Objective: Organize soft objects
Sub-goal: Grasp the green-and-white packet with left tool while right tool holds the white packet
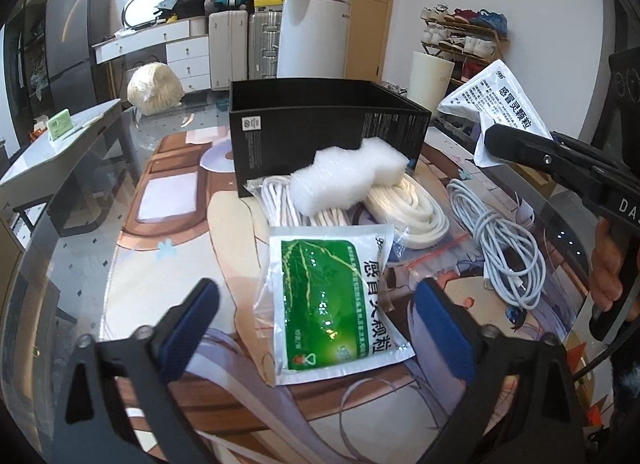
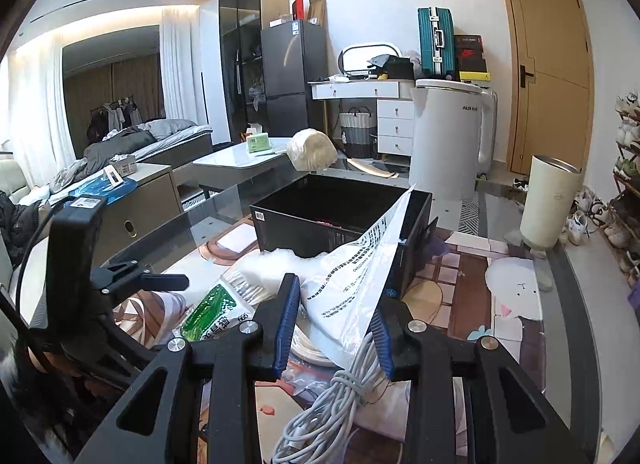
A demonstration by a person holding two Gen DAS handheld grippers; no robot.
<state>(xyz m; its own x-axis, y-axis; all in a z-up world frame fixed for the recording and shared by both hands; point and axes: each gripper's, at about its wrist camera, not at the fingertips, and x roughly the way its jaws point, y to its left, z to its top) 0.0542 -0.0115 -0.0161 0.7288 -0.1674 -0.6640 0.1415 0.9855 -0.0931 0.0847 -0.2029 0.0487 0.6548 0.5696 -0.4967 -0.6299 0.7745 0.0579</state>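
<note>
A black open box (image 1: 320,124) stands on the glass table; it also shows in the right wrist view (image 2: 340,224). In front of it lie white foam (image 1: 344,176), cream cord coils (image 1: 404,208), a grey cable bundle (image 1: 504,248) and a green medicine packet (image 1: 328,300). My left gripper (image 1: 316,324) is open, its fingers either side of the green packet, just above it. My right gripper (image 2: 334,324) is shut on a white medicine packet (image 2: 356,276), held in the air right of the box; that packet also shows in the left wrist view (image 1: 500,104).
A white bin (image 1: 314,36) and a cream cylinder (image 2: 552,200) stand beyond the table. A low grey table (image 1: 60,136) is to the left. A shoe rack (image 1: 464,36) is at the right wall.
</note>
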